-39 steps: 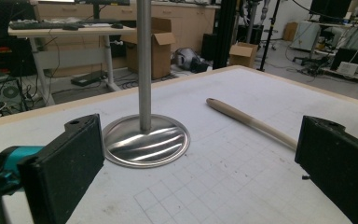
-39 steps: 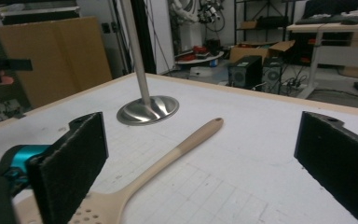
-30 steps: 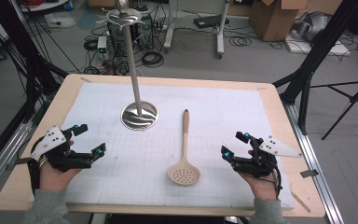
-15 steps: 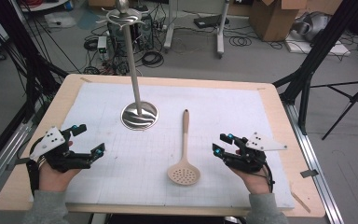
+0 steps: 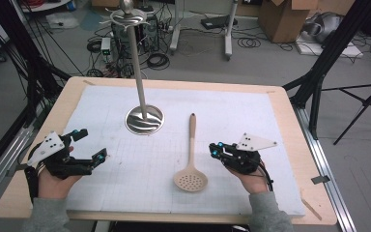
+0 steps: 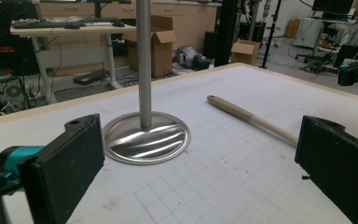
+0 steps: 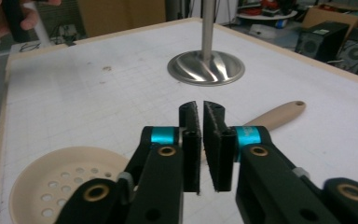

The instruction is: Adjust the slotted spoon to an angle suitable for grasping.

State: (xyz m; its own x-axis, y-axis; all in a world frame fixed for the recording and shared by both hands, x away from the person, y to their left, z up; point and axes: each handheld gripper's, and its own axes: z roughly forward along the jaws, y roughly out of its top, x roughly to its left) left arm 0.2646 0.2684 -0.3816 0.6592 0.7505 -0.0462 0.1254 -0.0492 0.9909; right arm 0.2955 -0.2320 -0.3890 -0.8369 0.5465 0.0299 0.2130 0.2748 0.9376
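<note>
A beige slotted spoon (image 5: 191, 159) lies on the white mat, perforated head (image 7: 65, 179) toward me and handle (image 7: 279, 114) pointing to the far side. Just right of its handle, my right gripper (image 5: 213, 150) hovers low. Its jaws (image 7: 201, 112) are shut with only a thin slit and nothing between them. At the mat's left my left gripper (image 5: 91, 144) is held wide open and empty. In the left gripper view its jaws (image 6: 200, 140) frame the steel stand's base (image 6: 144, 137) and the spoon handle (image 6: 251, 119).
A steel stand with a round base (image 5: 145, 120) and a tall pole (image 5: 136, 58) topped by hooks rises at the mat's far centre. The wooden table edge (image 5: 294, 125) borders the mat (image 5: 251, 111). Cables, boxes and tripods stand on the floor around.
My right gripper has moved left toward the spoon handle and its jaws have come together. The left gripper and the spoon have stayed put.
</note>
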